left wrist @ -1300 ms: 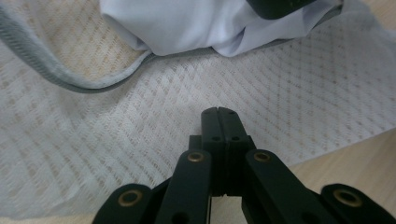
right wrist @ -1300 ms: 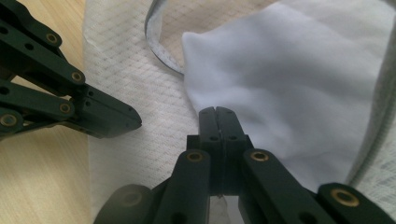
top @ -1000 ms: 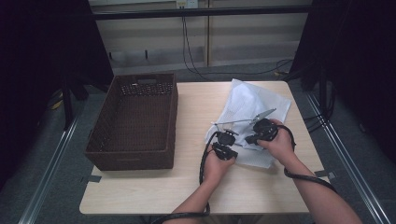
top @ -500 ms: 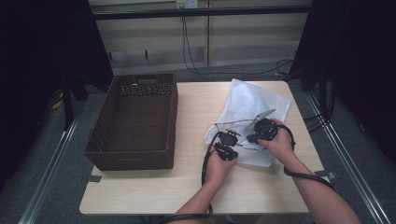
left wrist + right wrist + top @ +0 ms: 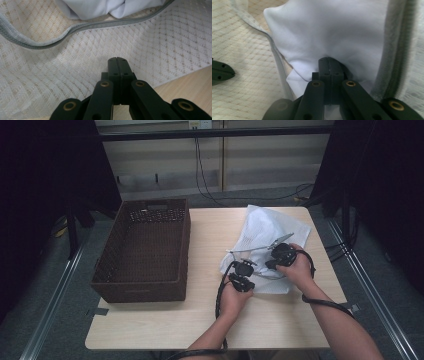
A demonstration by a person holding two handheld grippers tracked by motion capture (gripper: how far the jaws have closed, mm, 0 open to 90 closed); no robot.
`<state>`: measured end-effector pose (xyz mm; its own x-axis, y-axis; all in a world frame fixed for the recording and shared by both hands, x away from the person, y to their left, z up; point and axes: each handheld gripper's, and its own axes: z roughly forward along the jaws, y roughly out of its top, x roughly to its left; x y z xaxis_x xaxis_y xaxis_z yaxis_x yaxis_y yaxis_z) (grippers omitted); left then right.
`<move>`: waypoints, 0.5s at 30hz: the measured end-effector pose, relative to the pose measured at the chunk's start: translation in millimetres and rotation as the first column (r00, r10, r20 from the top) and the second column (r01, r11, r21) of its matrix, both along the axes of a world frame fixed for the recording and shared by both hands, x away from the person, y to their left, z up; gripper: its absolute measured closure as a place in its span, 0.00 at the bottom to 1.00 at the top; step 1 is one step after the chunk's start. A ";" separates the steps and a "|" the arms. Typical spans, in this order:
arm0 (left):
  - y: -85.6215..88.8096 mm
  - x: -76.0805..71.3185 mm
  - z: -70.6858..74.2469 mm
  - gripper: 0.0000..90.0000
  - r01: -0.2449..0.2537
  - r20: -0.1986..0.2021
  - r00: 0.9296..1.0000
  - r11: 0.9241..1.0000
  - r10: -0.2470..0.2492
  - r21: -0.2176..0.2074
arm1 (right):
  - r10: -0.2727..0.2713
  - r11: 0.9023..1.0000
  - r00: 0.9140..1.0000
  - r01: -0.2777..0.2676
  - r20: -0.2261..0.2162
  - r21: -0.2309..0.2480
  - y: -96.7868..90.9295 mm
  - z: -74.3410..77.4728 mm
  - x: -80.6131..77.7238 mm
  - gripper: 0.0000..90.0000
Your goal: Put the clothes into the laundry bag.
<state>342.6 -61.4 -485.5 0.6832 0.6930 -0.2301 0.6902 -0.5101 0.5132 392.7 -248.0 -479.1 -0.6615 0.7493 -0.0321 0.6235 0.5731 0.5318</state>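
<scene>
Wicker basket [image 5: 142, 252] sits at the table's [image 5: 200, 320] left, nothing visible inside. Right of it lies a mesh laundry bag [image 5: 267, 232] holding white cloth [image 5: 332, 30]. Left gripper [image 5: 117, 61] pinches the mesh; right gripper [image 5: 329, 61] pinches the cloth.

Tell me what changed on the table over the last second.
Almost nothing. The right tongs edged slightly toward the left tongs over the white mesh laundry bag. Nothing was gripped or released; both tongs stayed shut. The bag and the brown wicker basket kept their places.
</scene>
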 end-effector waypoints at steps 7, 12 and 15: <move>0.6 -0.4 -0.4 1.00 -0.008 -0.001 1.000 1.000 0.008 -0.007 | -0.025 0.999 1.000 0.025 -0.001 -0.023 -1.9 1.7 8.4 1.00; 0.6 -0.9 -0.9 1.00 -0.010 0.006 1.000 1.000 0.011 -0.010 | -0.047 0.999 0.999 0.047 0.009 -0.022 -2.6 2.0 11.4 1.00; 0.8 -0.4 -0.8 1.00 -0.009 0.002 1.000 1.000 0.009 -0.010 | -0.069 0.997 0.997 0.069 0.016 -0.014 -5.0 1.7 13.6 1.00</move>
<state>342.2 -60.6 -486.3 0.6774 0.6967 -0.2362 0.6939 -0.4985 0.5196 406.3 -253.0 -477.4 -0.6073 0.7927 -0.0535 0.6536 0.5368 0.5336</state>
